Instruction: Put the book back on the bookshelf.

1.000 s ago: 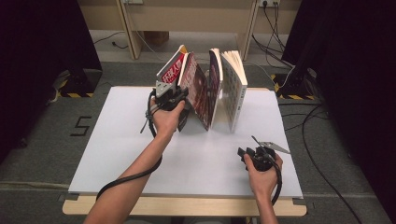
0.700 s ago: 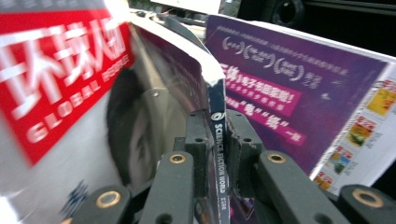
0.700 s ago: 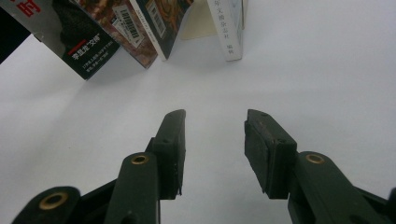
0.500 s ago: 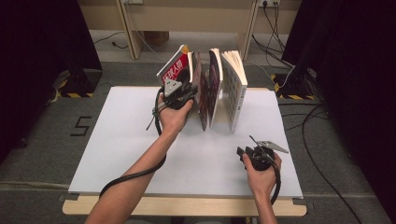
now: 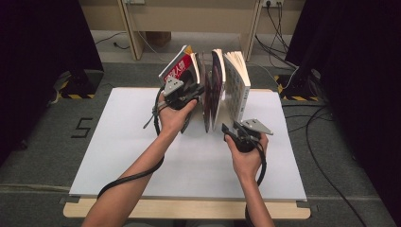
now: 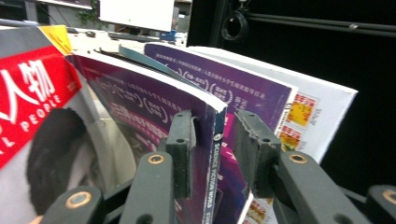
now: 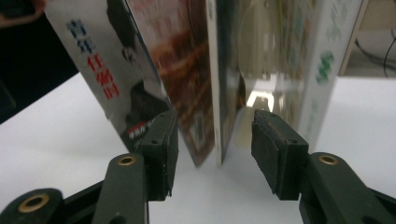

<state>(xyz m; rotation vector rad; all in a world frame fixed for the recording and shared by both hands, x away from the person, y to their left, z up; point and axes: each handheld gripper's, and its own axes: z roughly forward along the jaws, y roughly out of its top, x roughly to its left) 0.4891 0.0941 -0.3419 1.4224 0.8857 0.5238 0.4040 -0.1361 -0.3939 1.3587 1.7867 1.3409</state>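
Several magazines and books stand upright in a fanned row at the far middle of the white table (image 5: 142, 142). My left gripper (image 5: 188, 91) (image 6: 215, 126) straddles the spine of a purple magazine (image 6: 154, 102) (image 5: 208, 97). Its jaws have just been opening: the left pad lies against the cover and the right pad stands clear. A red magazine (image 5: 178, 68) (image 6: 28, 93) leans at the row's left, and a thick white book (image 5: 236, 80) (image 7: 322, 60) ends it on the right. My right gripper (image 5: 231, 127) (image 7: 215, 119) hovers just short of the row's near edges. Its jaws have just been opening, with nothing between them.
Dark curtains flank the table on both sides. Cables (image 5: 331, 156) run across the grey floor at the right. A wooden bench frame (image 5: 132, 28) stands behind the table. Bare white tabletop stretches from the row to the near edge.
My right hand has risen and moved forward to the books, and its jaws stand wider. The left jaws have widened around the purple magazine while that hand stayed about where it was.
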